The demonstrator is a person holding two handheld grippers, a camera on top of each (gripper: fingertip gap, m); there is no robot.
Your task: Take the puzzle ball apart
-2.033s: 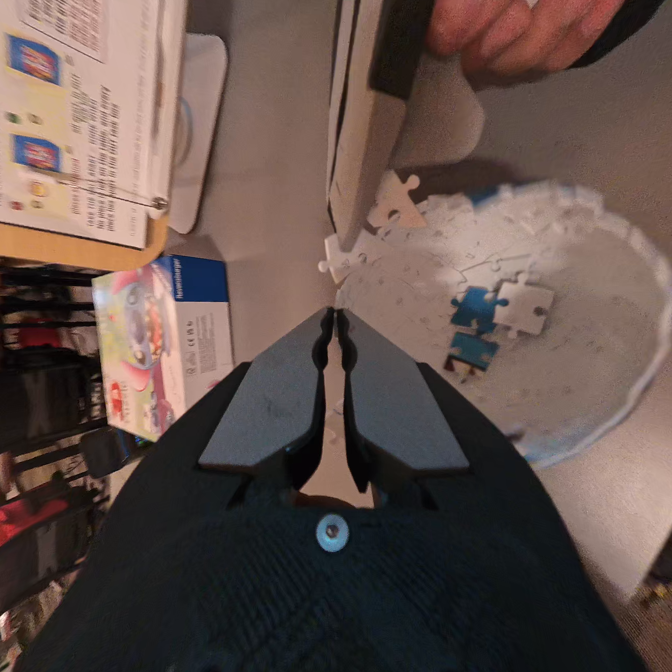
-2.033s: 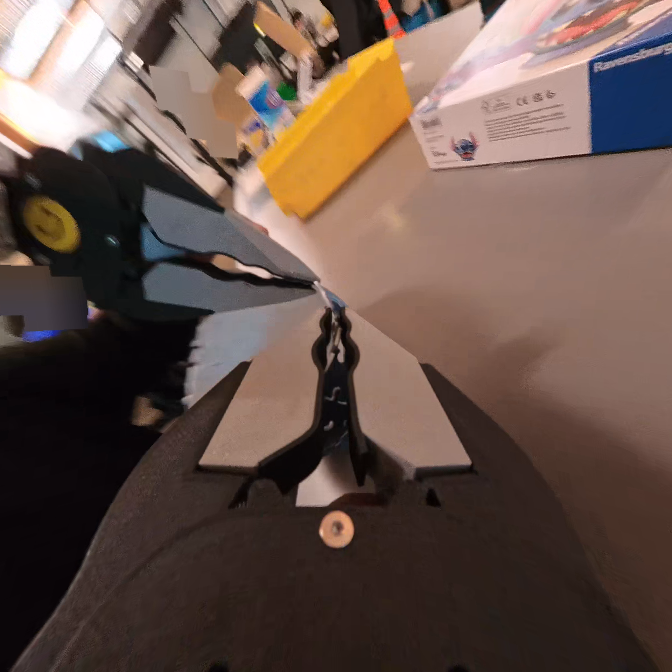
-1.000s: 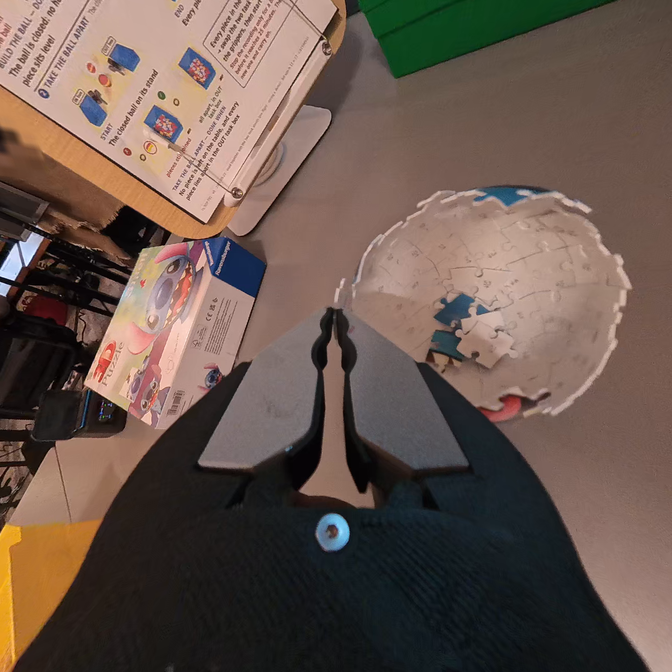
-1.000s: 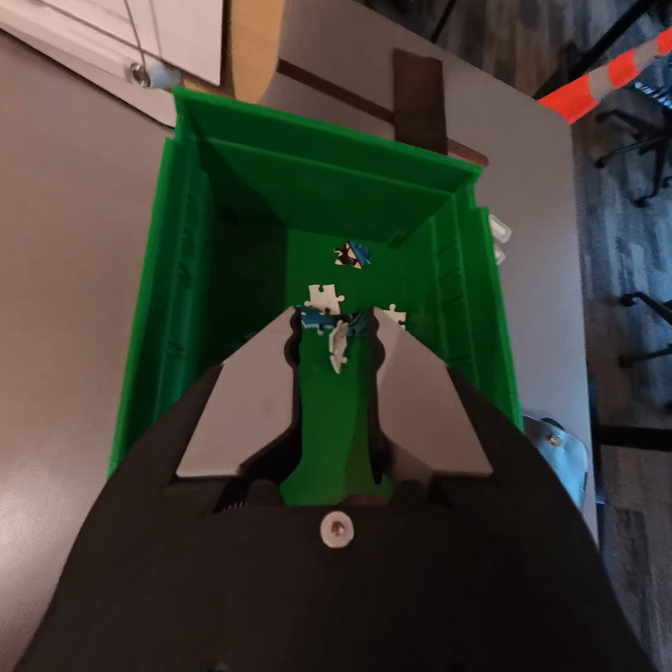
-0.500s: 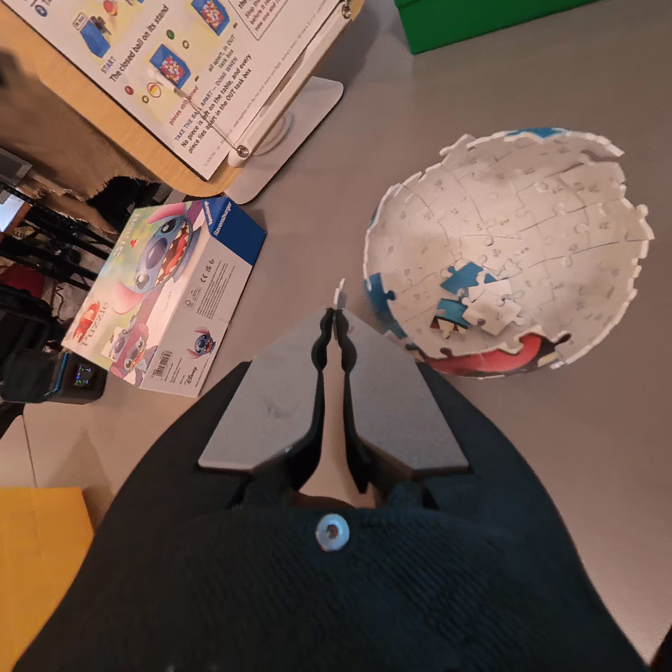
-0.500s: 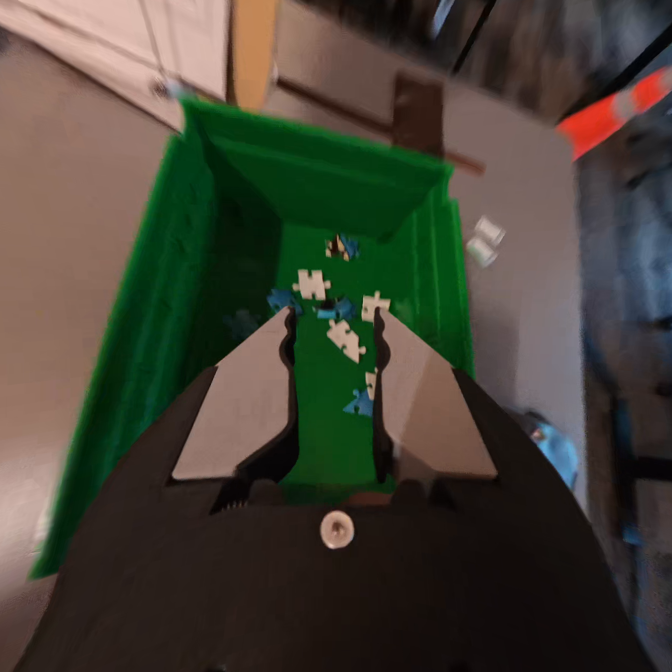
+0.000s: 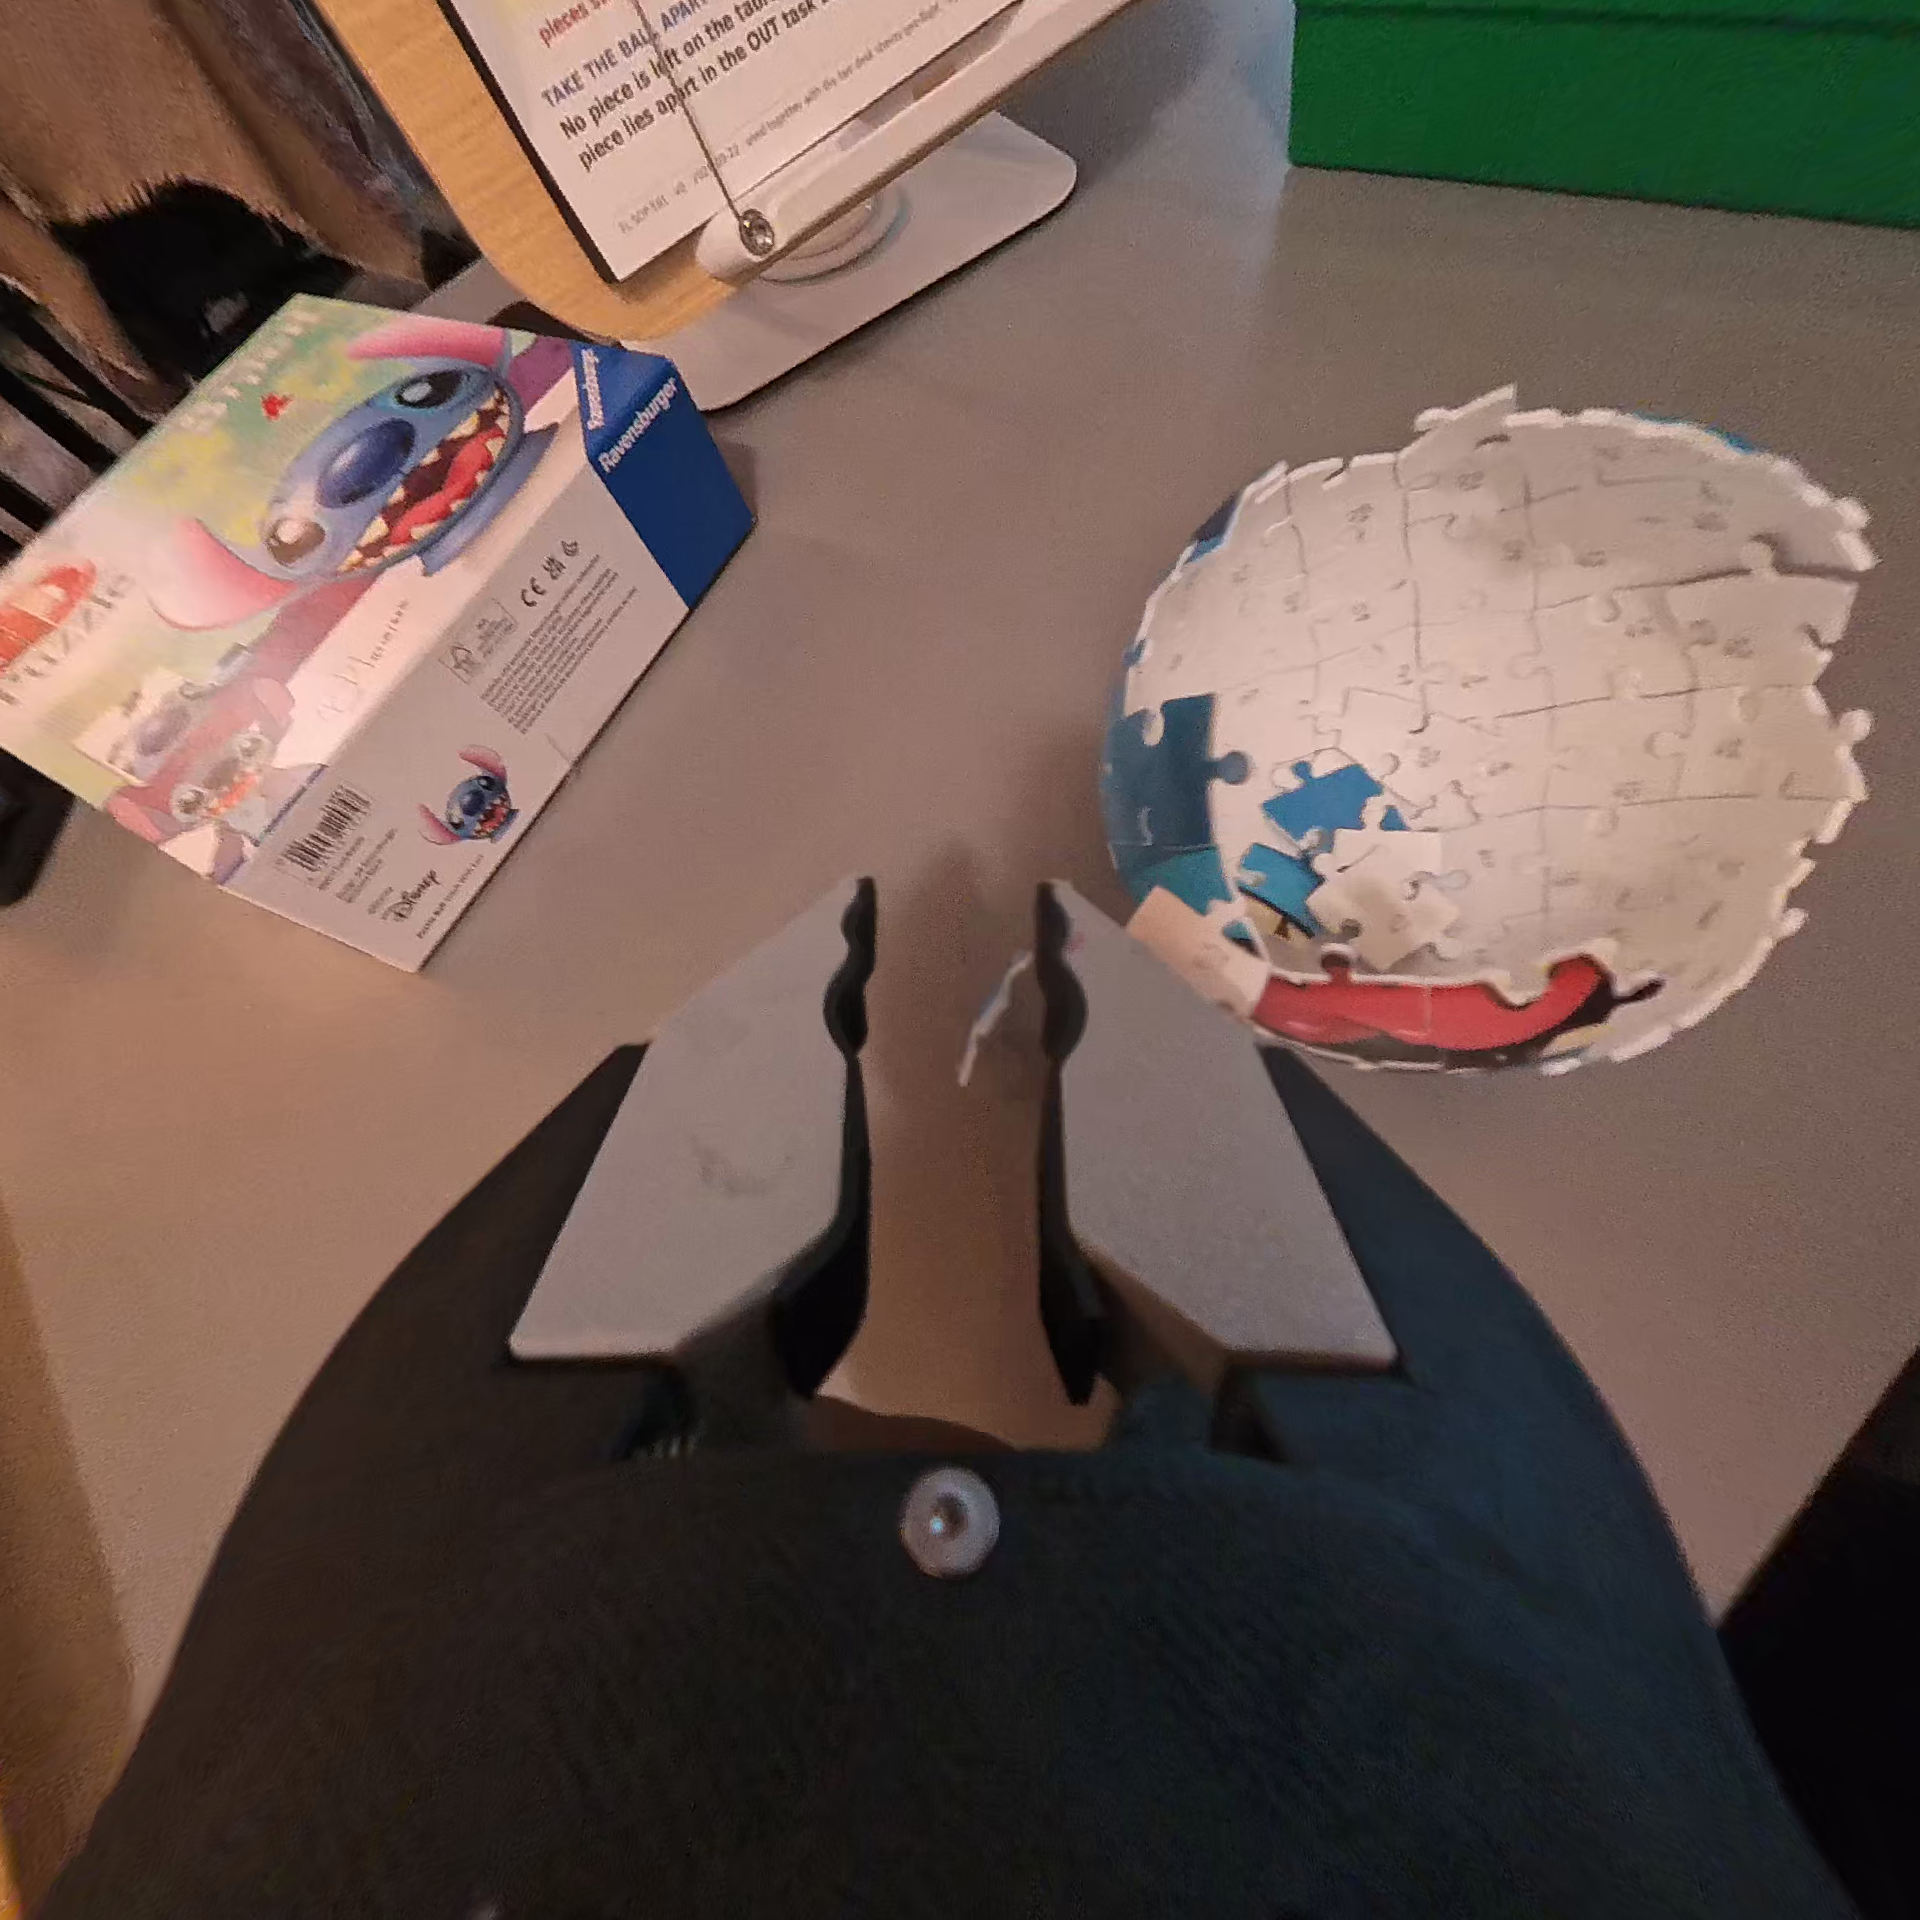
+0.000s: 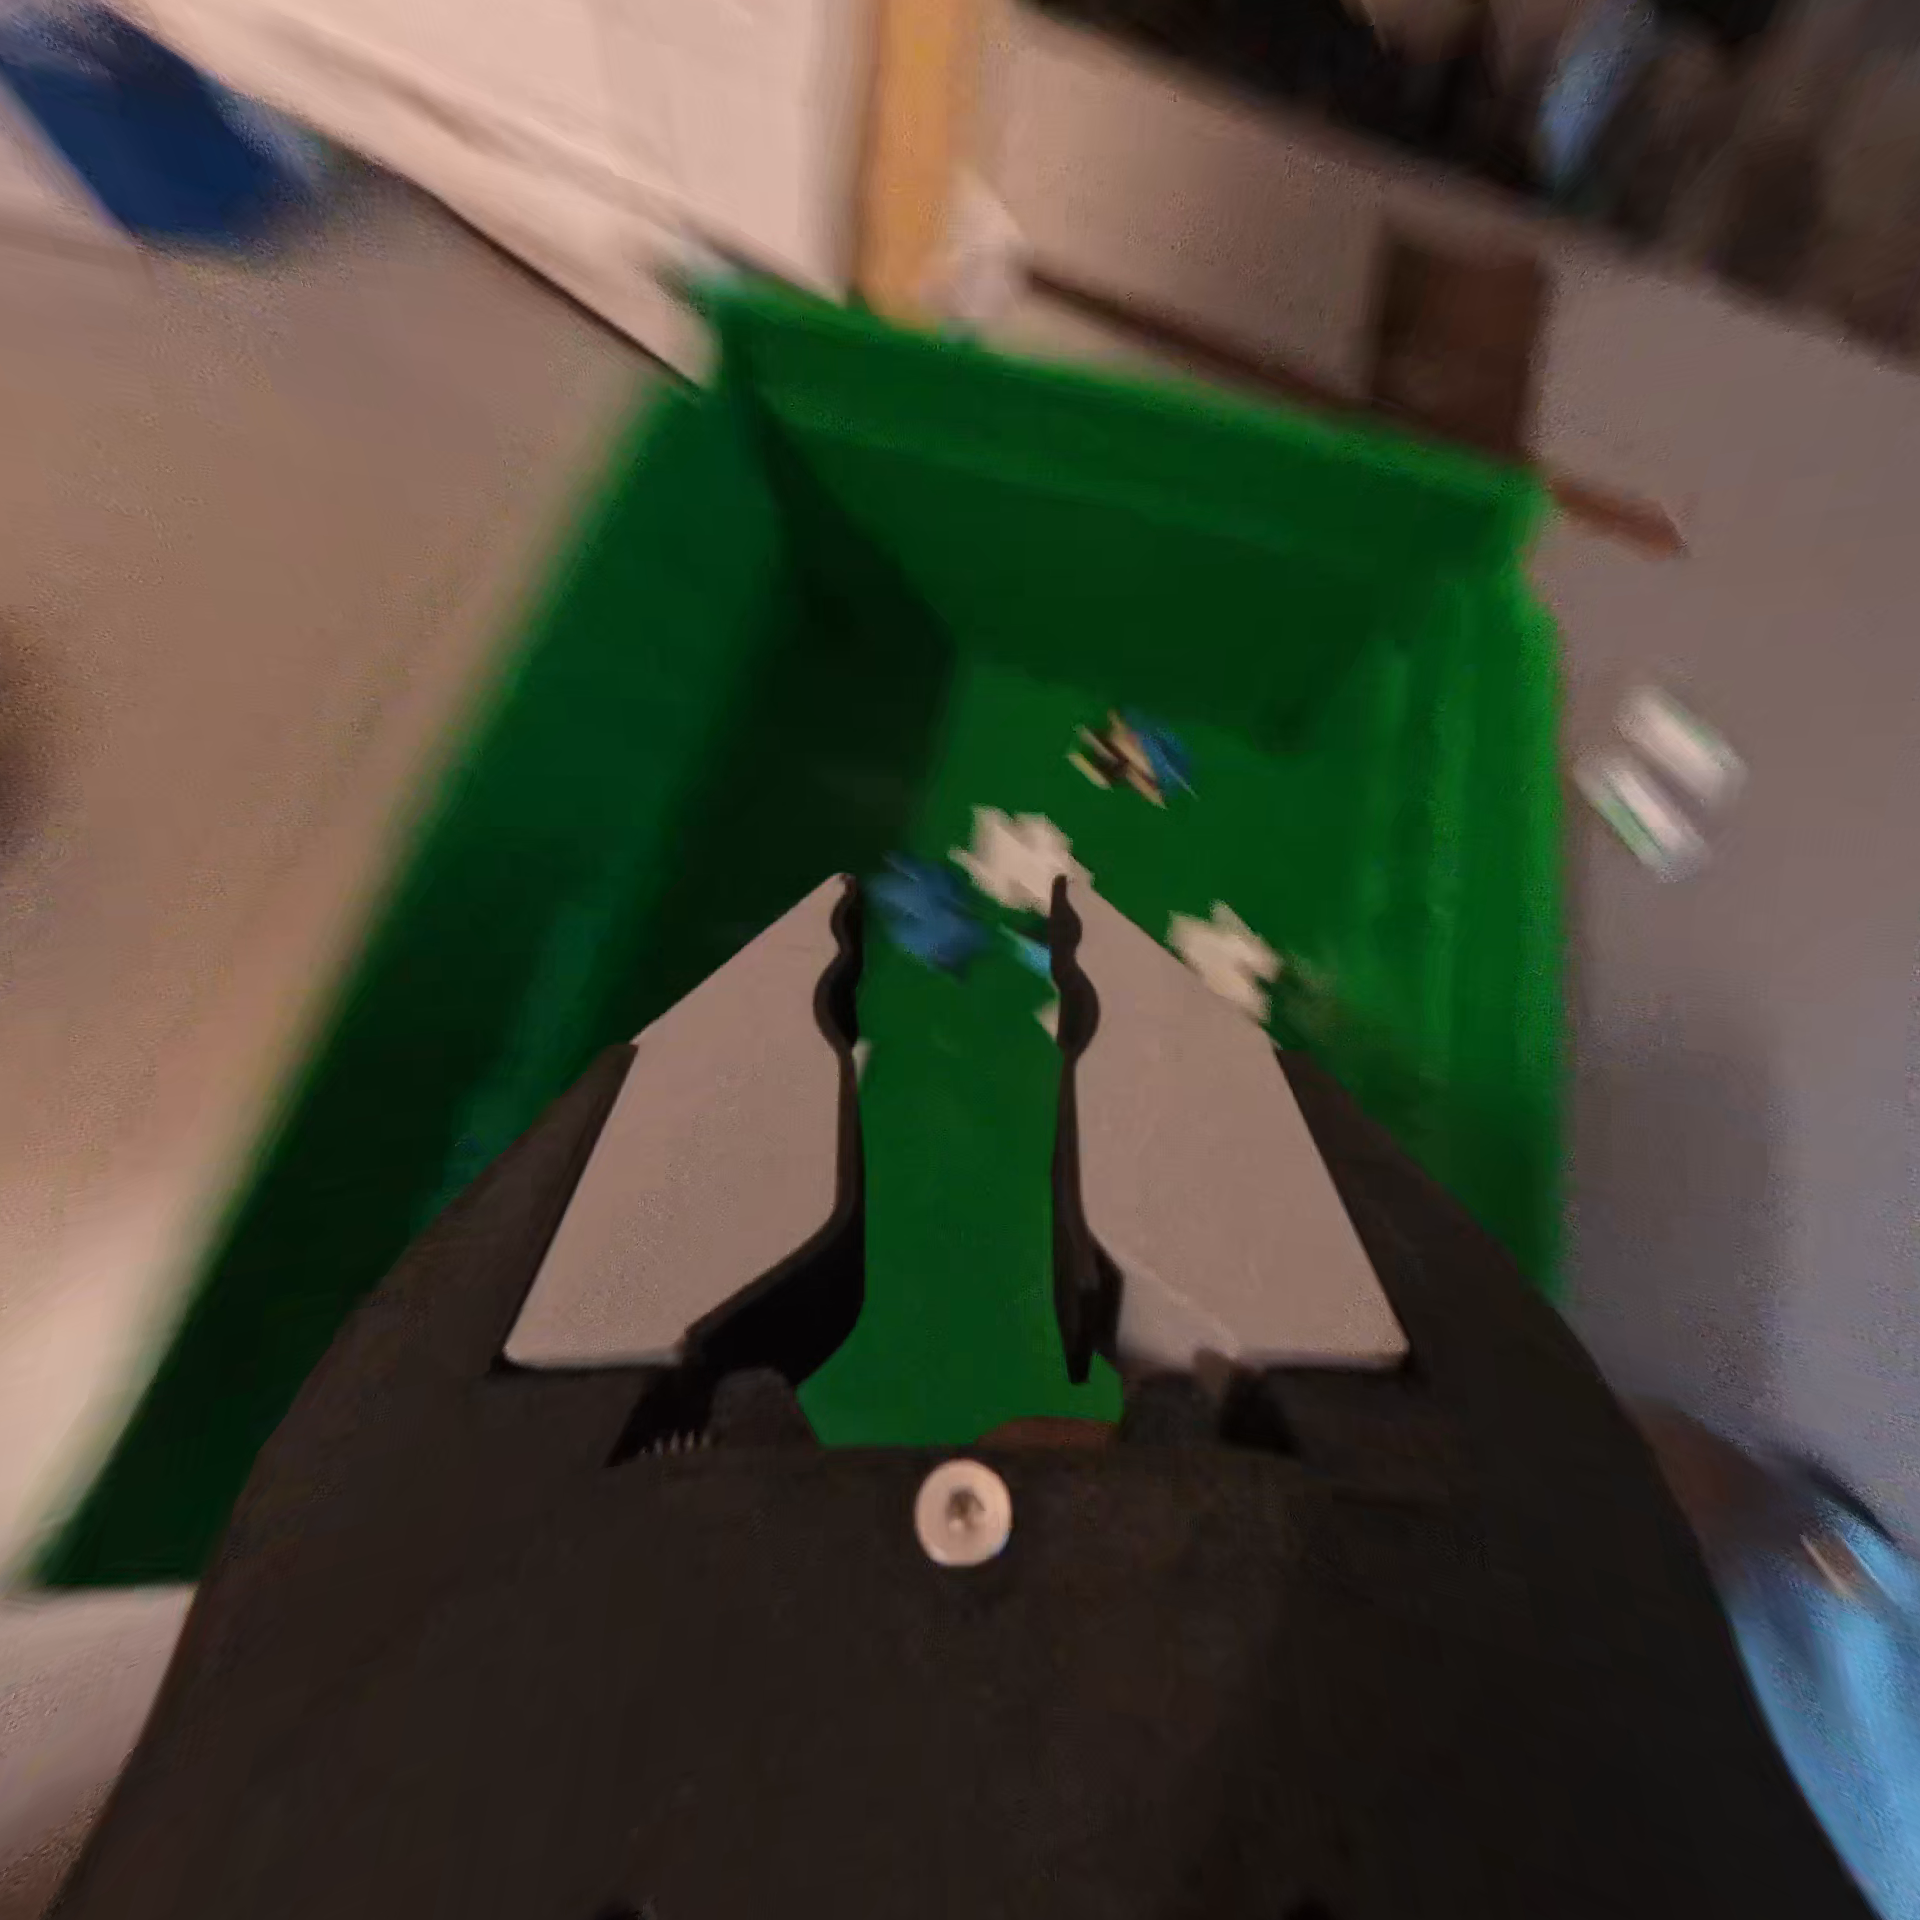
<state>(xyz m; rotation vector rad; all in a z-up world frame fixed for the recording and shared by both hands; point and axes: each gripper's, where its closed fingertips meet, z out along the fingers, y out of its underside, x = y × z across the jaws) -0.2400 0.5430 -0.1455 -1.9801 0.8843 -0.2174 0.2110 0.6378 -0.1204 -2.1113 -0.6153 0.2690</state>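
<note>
Both tongs (image 7: 951, 914) (image 8: 951, 904) gape; one puzzle shell (image 7: 1558, 675), one green bin (image 8: 1091, 520).

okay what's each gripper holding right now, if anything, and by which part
Neither holds anything. The left gripper is open; a loose puzzle piece lies against one finger only. The right gripper is open above the green bin.

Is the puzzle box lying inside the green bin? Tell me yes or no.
No. In the left wrist view the puzzle box lies on the grey table, apart from the green bin at the far edge.
</note>
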